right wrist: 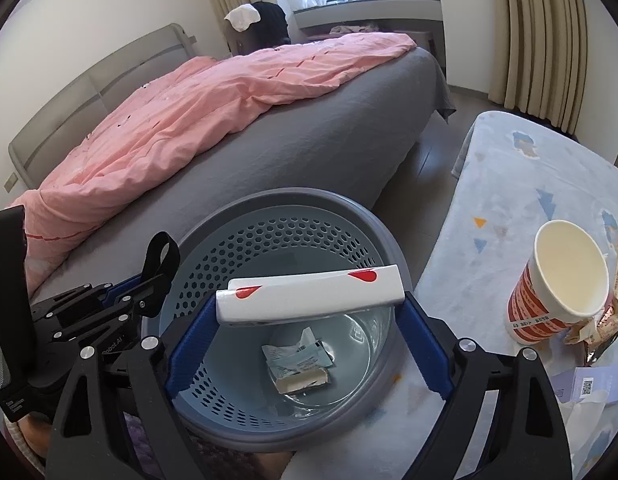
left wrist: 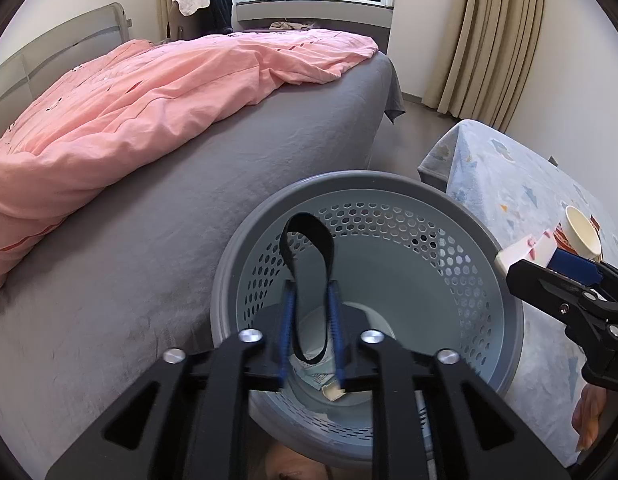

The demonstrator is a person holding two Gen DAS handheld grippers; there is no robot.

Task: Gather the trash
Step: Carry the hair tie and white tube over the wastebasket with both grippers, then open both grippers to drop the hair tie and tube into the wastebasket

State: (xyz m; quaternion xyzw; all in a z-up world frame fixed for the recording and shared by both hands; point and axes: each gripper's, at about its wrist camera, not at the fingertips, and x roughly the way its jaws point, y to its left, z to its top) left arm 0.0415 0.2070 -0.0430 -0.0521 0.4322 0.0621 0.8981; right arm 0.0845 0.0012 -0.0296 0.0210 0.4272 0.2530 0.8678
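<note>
Left to right. Bed (right wrist: 309, 152) with pink duvet (right wrist: 189, 112) was seen at far left. Left gripper (left wrist: 311, 320) was held over the perforated grey bin (right wrist: 293, 208); its fingers (left wrist: 288, 320) were parted a little, with a black strap loop (left wrist: 307, 248) standing between them. Whether the pads pressed on the loop could not be told.

Right gripper (right wrist: 309, 320) was held above the bin mouth, fingers wide and clamped on the ends of a white box with red marks (right wrist: 309, 292). Crumpled wrappers (right wrist: 299, 356) were already seen lying on the bin floor. Further right, a paper cup (right wrist: 565, 284) and snack wrappers (right wrist: 605, 320) were left on the cloth-covered surface (right wrist: 509, 184).

Risks, as judged: the box is gripped endwise only, so a tilt could make it slip early; it sits near the bin's near edge, so release there could land it on the rim or outside. The strap could be dropped in by mistake.
</note>
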